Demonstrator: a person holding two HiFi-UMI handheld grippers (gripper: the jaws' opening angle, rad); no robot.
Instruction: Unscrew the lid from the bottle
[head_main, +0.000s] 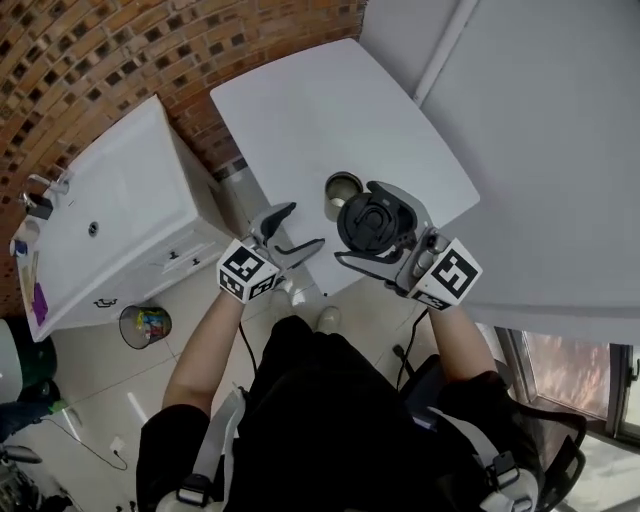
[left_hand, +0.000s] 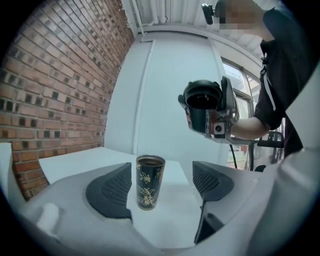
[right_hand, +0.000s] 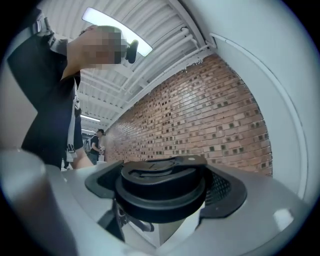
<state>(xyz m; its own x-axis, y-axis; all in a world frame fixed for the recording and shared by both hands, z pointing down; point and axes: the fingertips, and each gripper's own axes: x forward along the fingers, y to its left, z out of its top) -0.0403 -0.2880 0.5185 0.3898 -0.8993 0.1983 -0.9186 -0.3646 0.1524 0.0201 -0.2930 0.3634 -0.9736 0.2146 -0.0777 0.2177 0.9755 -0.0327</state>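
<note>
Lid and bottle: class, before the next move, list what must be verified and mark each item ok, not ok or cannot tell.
1. Lid is off the bottle: ok, the bottle mouth is open and the lid is held in the air, clear of it.
2. Right tool has a grip on the lid: ok, its jaws are closed on the lid's sides.
3. Bottle stands upright on the table: ok.
4. Left tool is free: ok, its jaws are apart and not touching the bottle.
5. Bare table remains beside the bottle for setting the lid down: ok.
6. Bottle is empty: cannot tell, its inside looks dark.
</note>
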